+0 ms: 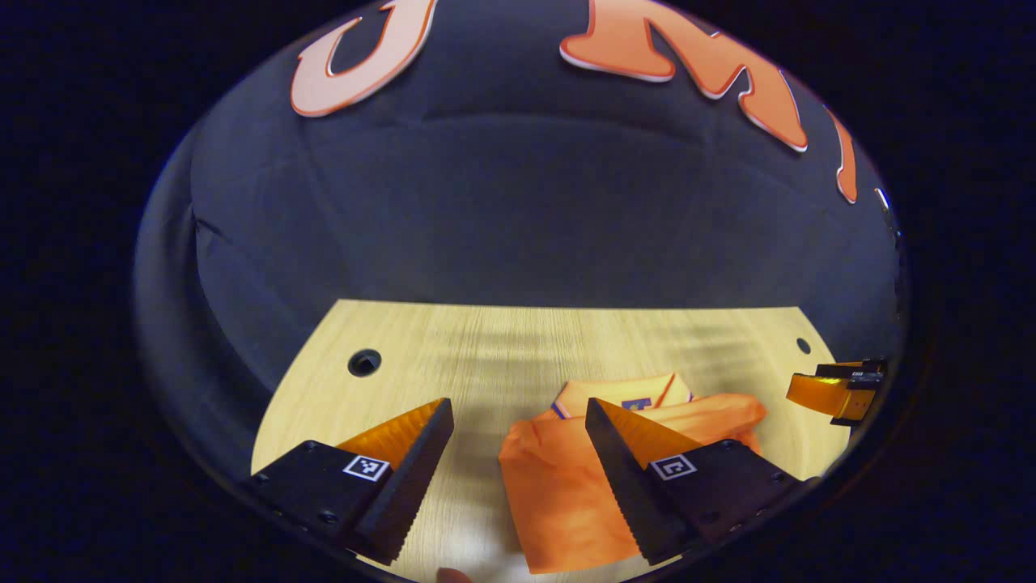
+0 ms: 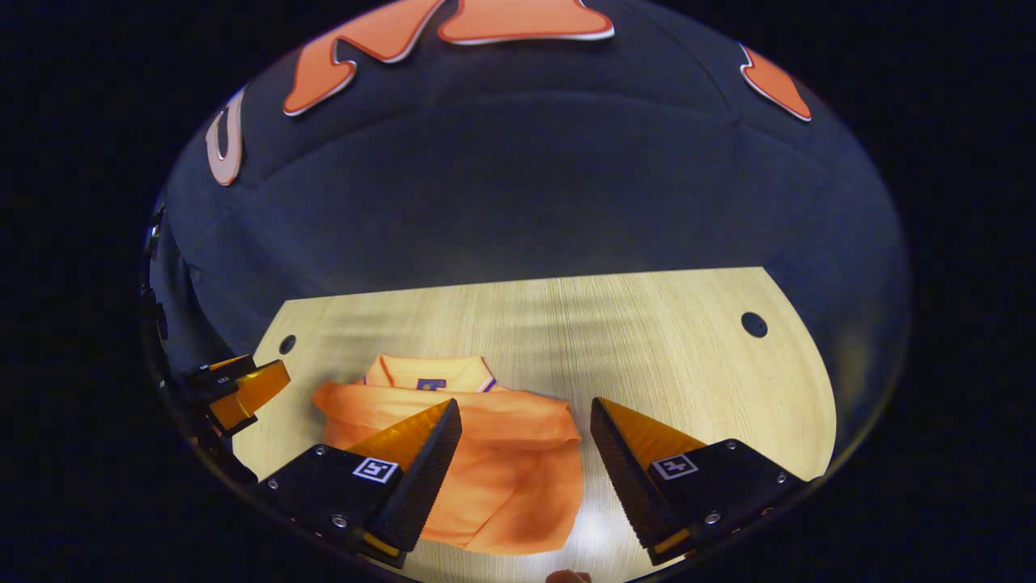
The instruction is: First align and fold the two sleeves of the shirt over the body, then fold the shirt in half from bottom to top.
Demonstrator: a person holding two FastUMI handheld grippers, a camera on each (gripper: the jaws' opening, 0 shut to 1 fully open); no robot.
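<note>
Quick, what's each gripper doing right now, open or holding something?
Left gripper: open, holding nothing, above the folded orange shirt.
Right gripper: open, holding nothing, above the same shirt.

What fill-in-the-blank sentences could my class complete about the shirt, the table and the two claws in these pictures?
1. The orange shirt lies folded on a ____ table.
2. Both the left claw and the right claw have their fingers ____.
3. The shirt's ____ is at its far end, toward the booth wall.
4. Neither claw is ____ the shirt.

Missing words: wooden; open; collar; gripping
</note>
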